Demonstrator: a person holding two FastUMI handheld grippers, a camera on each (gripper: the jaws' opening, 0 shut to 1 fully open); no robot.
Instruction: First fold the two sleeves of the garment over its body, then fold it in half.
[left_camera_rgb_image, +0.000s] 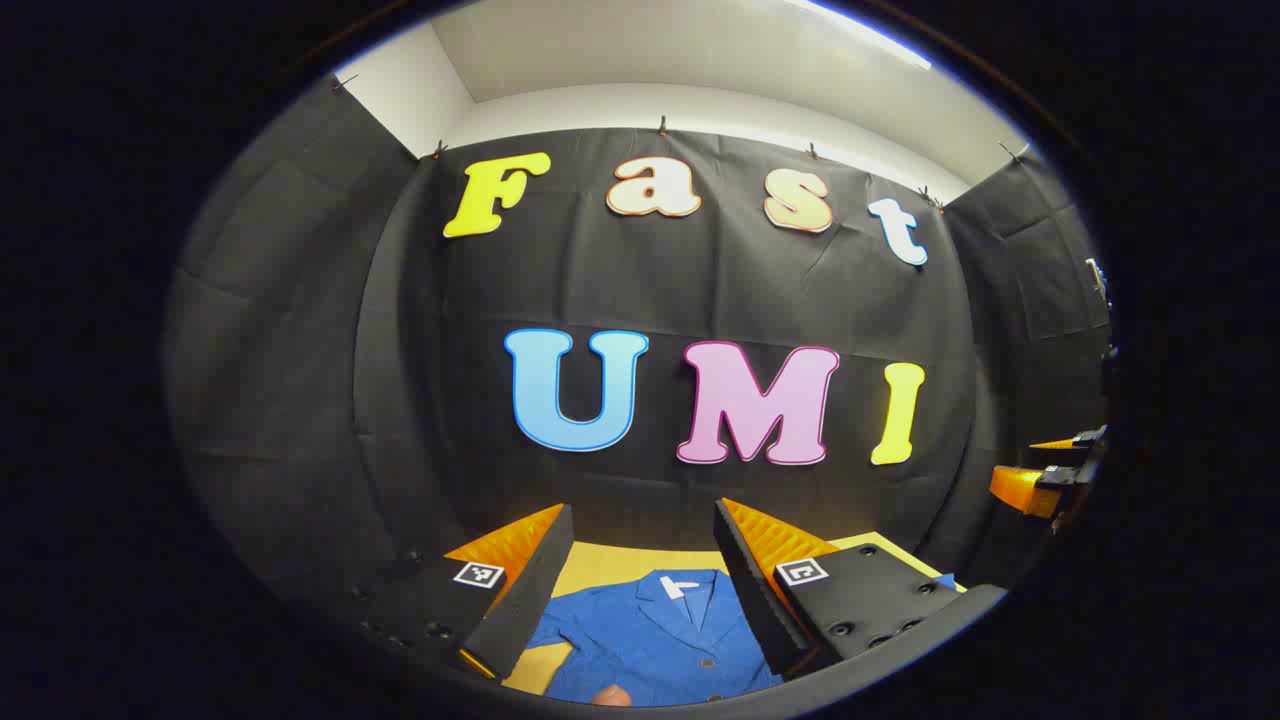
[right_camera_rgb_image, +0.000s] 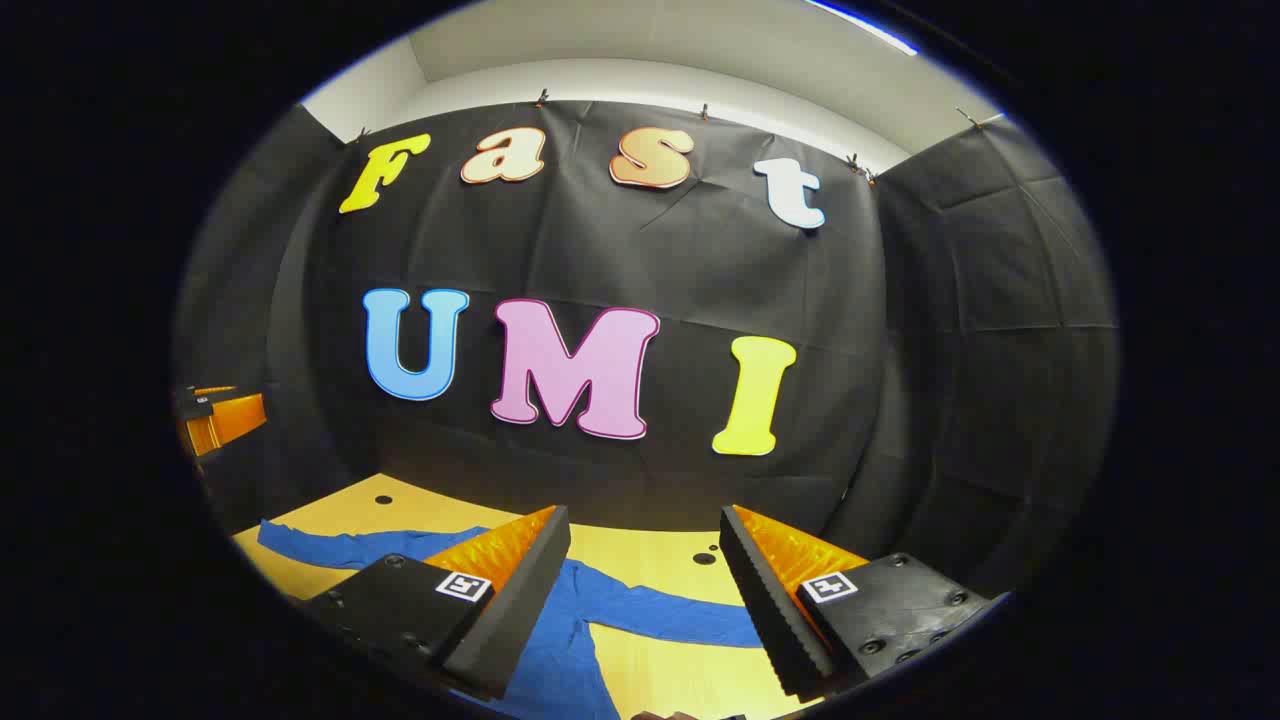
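Blue garment (left_camera_rgb_image: 655, 630) — sleeves outspread

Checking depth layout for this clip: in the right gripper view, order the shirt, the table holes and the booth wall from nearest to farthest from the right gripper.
1. Shirt: on the table, under and between the right gripper's fingers.
2. Table holes: just beyond the sleeve, mid-table.
3. Booth wall: behind the table.

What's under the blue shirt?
A yellow wooden table lies under the blue shirt, showing around its spread sleeves. Whatever sits directly beneath the cloth is covered, so I cannot tell.
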